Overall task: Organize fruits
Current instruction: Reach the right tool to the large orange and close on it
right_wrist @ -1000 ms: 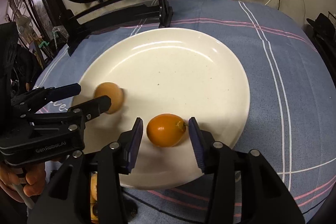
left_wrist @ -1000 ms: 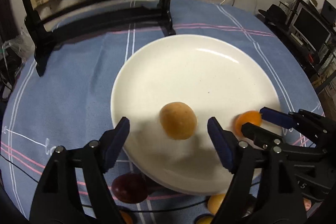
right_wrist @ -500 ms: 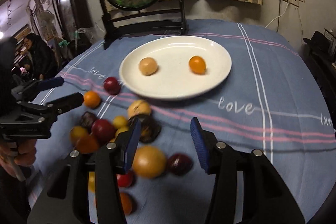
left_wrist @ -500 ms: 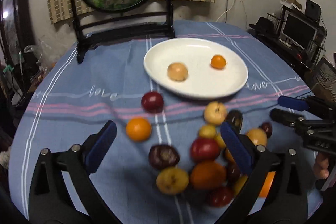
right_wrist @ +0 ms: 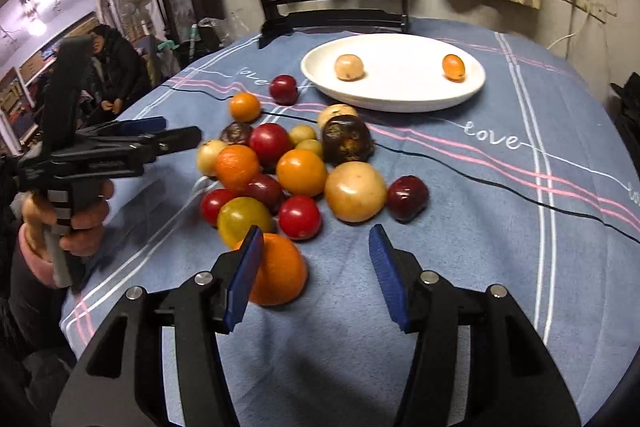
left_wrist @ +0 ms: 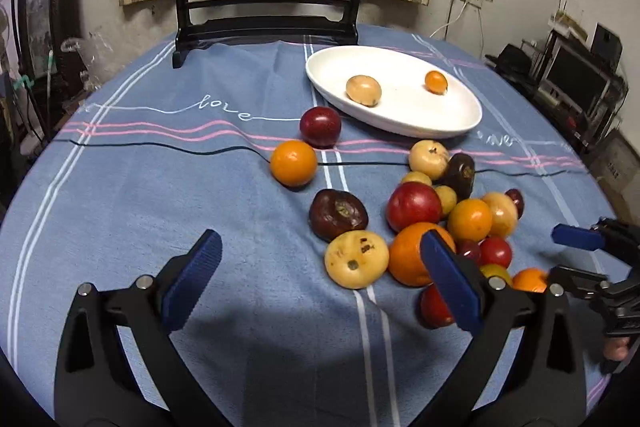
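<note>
Some stuff we just can't see well: in the left wrist view our left gripper (left_wrist: 320,275) has its right blue pad sitting in front of a big orange (left_wrist: 412,253) and a red fruit (left_wrist: 434,307), so both are partly covered, and in the right wrist view the near orange (right_wrist: 280,275) is half behind the left pad of our right gripper (right_wrist: 316,275). The pile of fruits (right_wrist: 296,171) overlaps so much that we can't count it cleanly. Readable writing: "love" stitched in white on the blue tablecloth (right_wrist: 492,139), once on each side of the plate; the lettering on the side of the left gripper is too small to read. The white plate (right_wrist: 400,99) sits at the far side of the table, long axis running left-right, with 2 fruits on it well apart: a tan one (right_wrist: 349,67) and a small orange one (right_wrist: 454,67), which looks slightly oval and upright. 1 dark red plum (right_wrist: 284,89) lies just beside the plate rim. Both claws are spread wide, gripping nothing, hanging above the cloth near the pile.
</note>
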Demonstrator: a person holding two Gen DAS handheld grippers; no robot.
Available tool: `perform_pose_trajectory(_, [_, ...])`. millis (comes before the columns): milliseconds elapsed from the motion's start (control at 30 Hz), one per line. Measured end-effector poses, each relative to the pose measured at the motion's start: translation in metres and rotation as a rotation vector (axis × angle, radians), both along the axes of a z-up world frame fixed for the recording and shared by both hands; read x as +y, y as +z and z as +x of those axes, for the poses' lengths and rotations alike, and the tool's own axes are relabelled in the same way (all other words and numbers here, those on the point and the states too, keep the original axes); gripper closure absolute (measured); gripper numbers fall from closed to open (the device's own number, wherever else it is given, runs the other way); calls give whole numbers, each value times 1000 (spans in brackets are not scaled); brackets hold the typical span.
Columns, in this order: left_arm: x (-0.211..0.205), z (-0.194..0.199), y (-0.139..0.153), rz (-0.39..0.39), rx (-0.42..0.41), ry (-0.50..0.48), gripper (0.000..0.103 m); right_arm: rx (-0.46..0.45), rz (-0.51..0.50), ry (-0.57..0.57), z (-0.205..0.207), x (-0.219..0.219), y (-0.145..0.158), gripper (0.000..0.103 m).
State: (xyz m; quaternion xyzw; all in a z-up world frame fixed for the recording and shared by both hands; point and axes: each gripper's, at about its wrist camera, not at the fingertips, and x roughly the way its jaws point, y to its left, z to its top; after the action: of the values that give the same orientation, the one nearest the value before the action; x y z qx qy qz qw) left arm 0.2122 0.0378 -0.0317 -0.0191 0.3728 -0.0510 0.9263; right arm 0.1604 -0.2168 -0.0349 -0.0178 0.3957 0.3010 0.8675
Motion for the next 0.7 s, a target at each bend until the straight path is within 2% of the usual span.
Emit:
perform_pose_trajectory(133, [-3,-3,2,20,-21,-7,2,-16,11,43,-6,4,4,46])
perform_pose_trajectory(367, [0,-3,2,14,-21,-6,2,13,-59,103,-9,21,-8,46])
perform_pose_trajectory(700, [8,0,0,-19,4,20,2,58,-70,107,-8,22,-19,46])
